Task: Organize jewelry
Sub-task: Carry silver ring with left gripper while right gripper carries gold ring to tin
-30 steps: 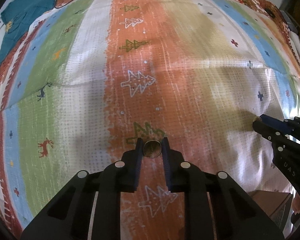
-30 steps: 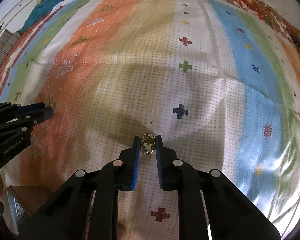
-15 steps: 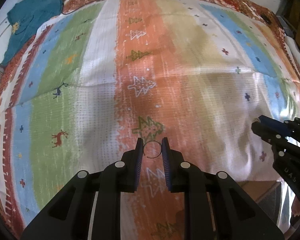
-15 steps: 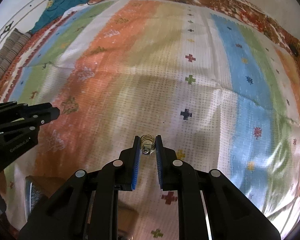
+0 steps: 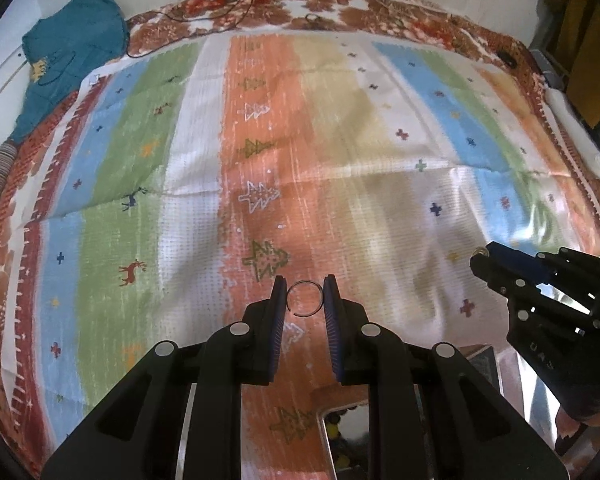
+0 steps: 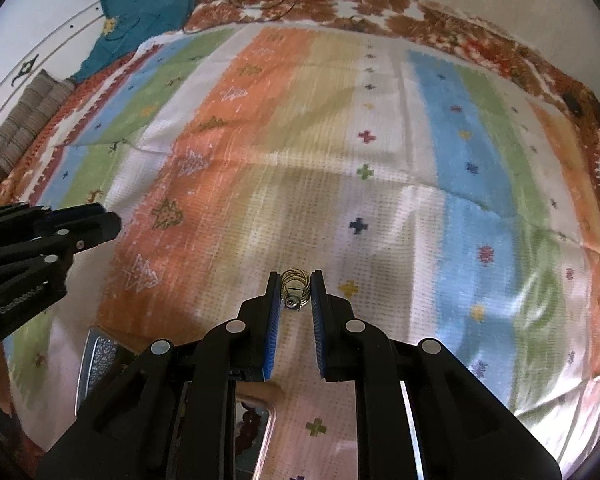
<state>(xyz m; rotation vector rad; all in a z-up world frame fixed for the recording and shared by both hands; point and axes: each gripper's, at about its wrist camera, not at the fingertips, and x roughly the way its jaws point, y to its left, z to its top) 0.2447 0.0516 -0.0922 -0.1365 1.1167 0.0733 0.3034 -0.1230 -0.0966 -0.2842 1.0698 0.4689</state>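
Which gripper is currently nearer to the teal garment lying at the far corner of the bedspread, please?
Left. The left gripper sits on the teal garment's side of the bedspread; the right gripper is farther across from it.

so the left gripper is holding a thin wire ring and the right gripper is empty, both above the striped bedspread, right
Not quite: the right gripper is not empty. The right wrist view shows its pads closed on a small gold coiled piece of jewelry. The rest holds: the left gripper grips a thin wire ring, and both are above the striped bedspread.
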